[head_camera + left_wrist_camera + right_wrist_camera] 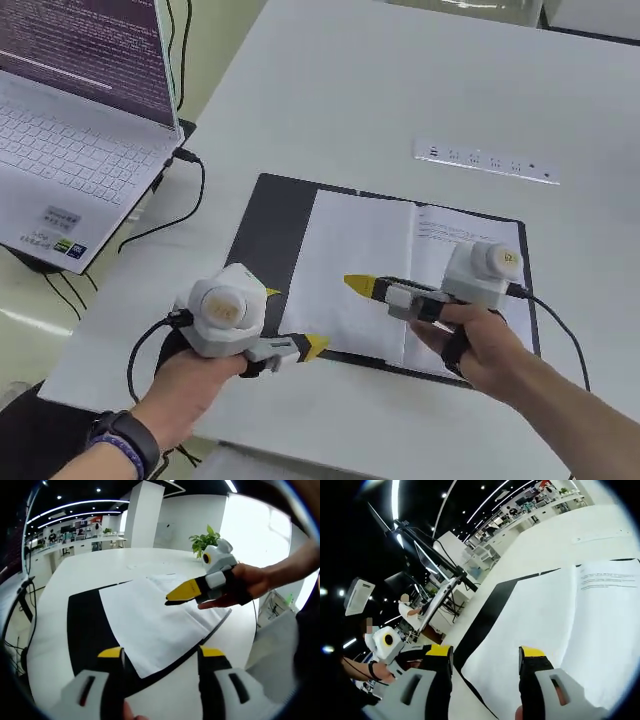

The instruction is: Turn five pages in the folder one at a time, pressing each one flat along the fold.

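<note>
A black folder (262,232) lies open on the white table, with a blank white page (350,265) spread over its middle and a printed page (465,228) to the right. My left gripper (293,320) is open at the folder's near left edge, its jaws (161,655) framing the blank page's corner (145,667). My right gripper (362,286) hovers just above the blank page (535,610), open with nothing between its fingers (486,652). The right gripper (184,590) also appears in the left gripper view.
An open laptop (70,120) sits at the table's left edge with cables (190,195) trailing toward the folder. A white power strip (485,160) lies beyond the folder. The near table edge (300,445) is close to my hands.
</note>
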